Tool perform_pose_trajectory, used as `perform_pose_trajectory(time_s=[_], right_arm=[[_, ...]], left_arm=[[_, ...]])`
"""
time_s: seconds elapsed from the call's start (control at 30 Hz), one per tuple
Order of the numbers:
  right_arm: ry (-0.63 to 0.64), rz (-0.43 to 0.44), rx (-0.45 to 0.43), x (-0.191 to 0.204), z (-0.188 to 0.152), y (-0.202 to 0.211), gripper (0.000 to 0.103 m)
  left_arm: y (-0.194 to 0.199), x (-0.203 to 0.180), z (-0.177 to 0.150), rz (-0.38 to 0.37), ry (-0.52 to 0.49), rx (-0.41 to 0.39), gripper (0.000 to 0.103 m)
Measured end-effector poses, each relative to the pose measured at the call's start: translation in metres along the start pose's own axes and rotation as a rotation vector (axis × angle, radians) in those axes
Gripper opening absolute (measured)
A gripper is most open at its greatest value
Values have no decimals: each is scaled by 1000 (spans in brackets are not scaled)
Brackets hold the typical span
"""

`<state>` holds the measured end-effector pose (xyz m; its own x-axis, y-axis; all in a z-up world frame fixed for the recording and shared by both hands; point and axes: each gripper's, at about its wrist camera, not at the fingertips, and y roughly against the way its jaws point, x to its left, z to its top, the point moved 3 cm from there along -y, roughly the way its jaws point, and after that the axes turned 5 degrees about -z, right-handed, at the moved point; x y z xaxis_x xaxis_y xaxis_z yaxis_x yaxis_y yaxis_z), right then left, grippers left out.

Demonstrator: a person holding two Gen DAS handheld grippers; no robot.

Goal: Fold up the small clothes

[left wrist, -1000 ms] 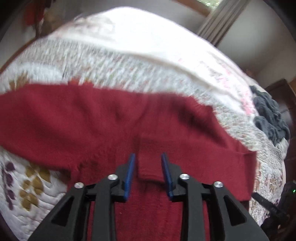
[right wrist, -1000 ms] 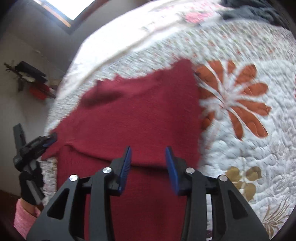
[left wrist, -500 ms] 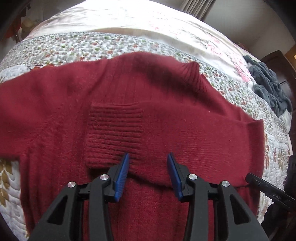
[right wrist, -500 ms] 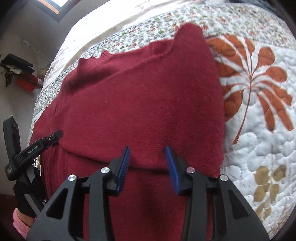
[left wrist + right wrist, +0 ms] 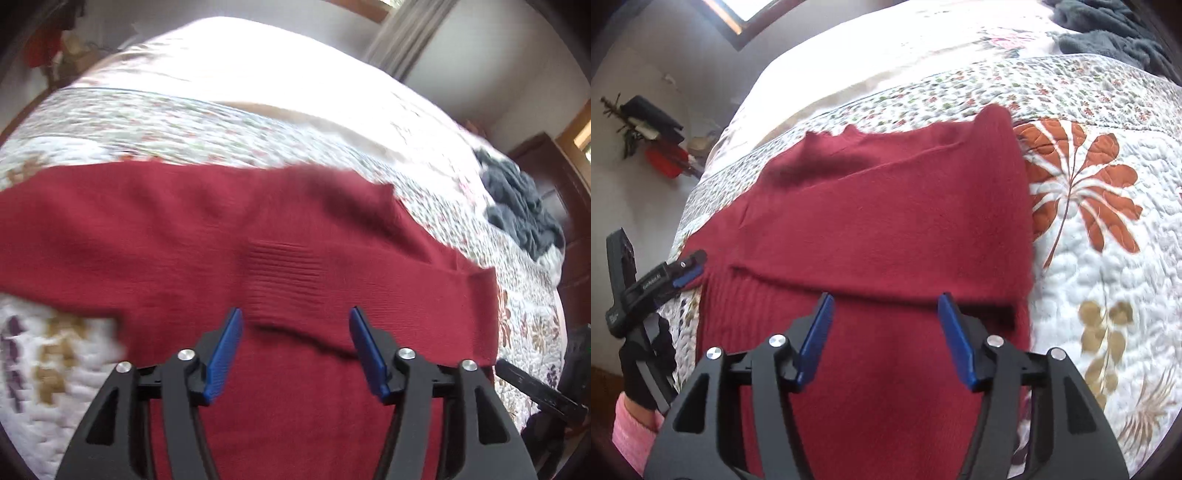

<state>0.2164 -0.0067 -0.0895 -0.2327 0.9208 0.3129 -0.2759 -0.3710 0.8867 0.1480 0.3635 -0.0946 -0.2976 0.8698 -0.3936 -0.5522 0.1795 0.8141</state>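
Note:
A dark red knit sweater (image 5: 221, 236) lies flat on the quilted bed, a sleeve folded across its body with the ribbed cuff (image 5: 284, 284) near the middle. My left gripper (image 5: 295, 347) hovers open just in front of that cuff and the fold's edge, nothing between its blue pads. In the right wrist view the same sweater (image 5: 886, 221) shows its folded sleeve edge running across. My right gripper (image 5: 884, 338) stands open at that edge, holding nothing. The left gripper (image 5: 661, 280) appears at the sweater's left side, held by a gloved hand.
The floral quilt (image 5: 1108, 258) covers the bed to the right of the sweater. A dark grey crumpled garment (image 5: 521, 210) lies at the far right, near a dark wooden cabinet (image 5: 569, 206). The other gripper's tip (image 5: 535, 391) shows at the right edge.
Both grippers have opened wider and drawn back from the fold. The left view has pulled away, so the cuff sits farther off and more of the bed shows.

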Motion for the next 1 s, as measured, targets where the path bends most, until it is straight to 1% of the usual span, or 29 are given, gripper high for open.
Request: perform_pose_trajectory(time_s=[0.07,0.1,0.13,0.2,0.23,0.27,0.3,0.47,0.5,0.6,0.67,0.73,0.83,0.93,0.97,1.0], right_arm=[[24,4,15,9,-9,-1,59],[41,8,27,16,-15,-3,59],[53,11,34,22,-20,-6,59],[66,27,52,33,-29,-13,60],[68,31,58,37,-31,-18,60],[74,31,64,41,-34,-23,60],[78,23,70,43,-37,-27,60],[84,13,92,48,-48,-47,60],[85,0,92,49,-49,-51,60],[68,5,94,46,-52,-56,59],[68,8,89,46,-52,-57,59],[67,6,88,45,-52,-57,59],[71,-5,88,46,-53,-60,59],[85,-19,85,48,-54,-62,59],[90,-25,86,48,-54,-62,59],[91,-27,87,48,-54,-63,59]], left_arm=[[16,32,-4,27,49,-13,63],[16,32,-4,27,49,-13,63],[24,53,-6,36,120,-64,63],[39,93,-14,73,182,-87,63],[48,120,-19,99,229,-104,63],[53,139,-22,114,272,-116,63],[61,167,-26,120,338,-136,63],[88,256,-34,142,557,-258,63],[92,276,-35,139,612,-287,63],[95,317,-36,107,730,-334,63],[97,334,-32,78,778,-371,63],[97,347,-25,71,800,-395,63],[94,356,-13,81,805,-409,63],[92,362,-4,102,795,-411,60],[91,363,1,110,783,-415,52],[90,362,6,131,763,-408,38]])
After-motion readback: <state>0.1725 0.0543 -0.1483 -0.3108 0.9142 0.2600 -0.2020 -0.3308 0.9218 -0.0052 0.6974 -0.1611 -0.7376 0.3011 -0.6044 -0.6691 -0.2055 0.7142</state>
